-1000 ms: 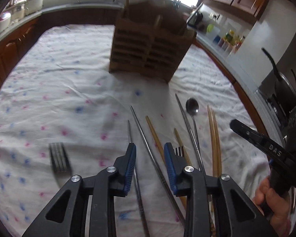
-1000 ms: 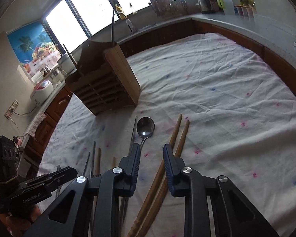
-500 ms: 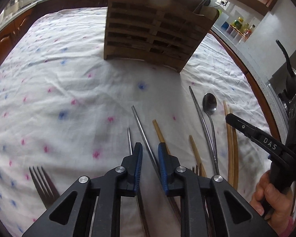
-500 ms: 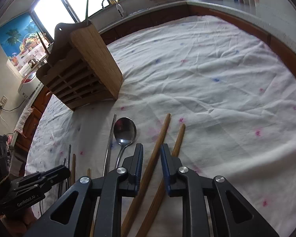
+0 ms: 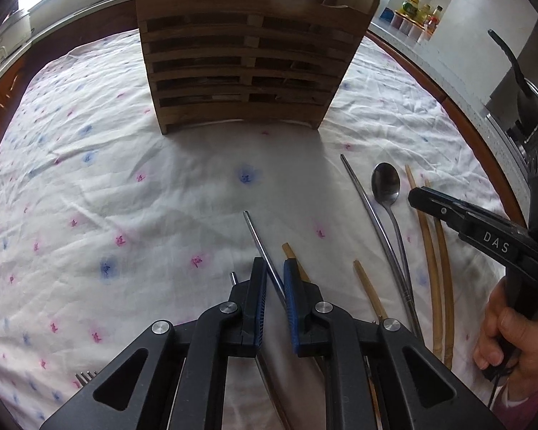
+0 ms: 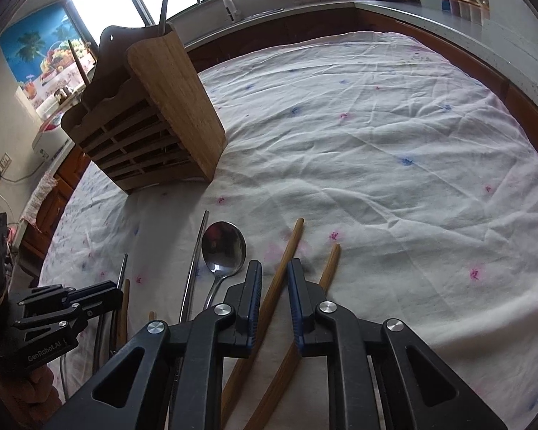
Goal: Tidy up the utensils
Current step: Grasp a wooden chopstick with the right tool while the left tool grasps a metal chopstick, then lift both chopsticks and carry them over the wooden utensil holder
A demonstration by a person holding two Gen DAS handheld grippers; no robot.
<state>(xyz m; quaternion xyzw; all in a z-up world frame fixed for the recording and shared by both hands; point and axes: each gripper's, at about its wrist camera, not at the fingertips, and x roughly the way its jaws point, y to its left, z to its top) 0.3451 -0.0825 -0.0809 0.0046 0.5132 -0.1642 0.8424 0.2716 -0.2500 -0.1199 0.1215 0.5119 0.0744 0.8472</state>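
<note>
Left tongs [image 5: 275,279]: jaws drawn in on either side of a steel chopstick [image 5: 260,242] whose tip projected ahead of them; whether the pads actually pinched it could not be told. Just left of the tongs lay a second steel rod [image 5: 234,278], and near their left base the tines of a fork [image 5: 86,377]. Just right of them lay a short wooden chopstick [image 5: 295,261], then another [image 5: 367,288].

Straight ahead of the left tongs stood the slatted wooden rack [image 5: 247,53], well apart, with handles already upright in its top.

Further right lay a long steel chopstick [image 5: 373,211] and a spoon [image 5: 386,182], close beside each other.

Right tongs [image 6: 273,288]: jaws narrowed about a bamboo chopstick [image 6: 290,247] without clearly touching it; its partner [image 6: 329,268] lay just outside the right finger.

Step judged in hand: pickup of one chopstick by each pair of tongs. The next move would call for a firm pinch, a lift that tilts each stick upright, and a carry forward to the rack's top openings. Likely hindrances: neighbouring sticks lying close enough to be dragged along, the wrinkled cloth [image 6: 394,150] on the surface, and the handles already in the rack.
</note>
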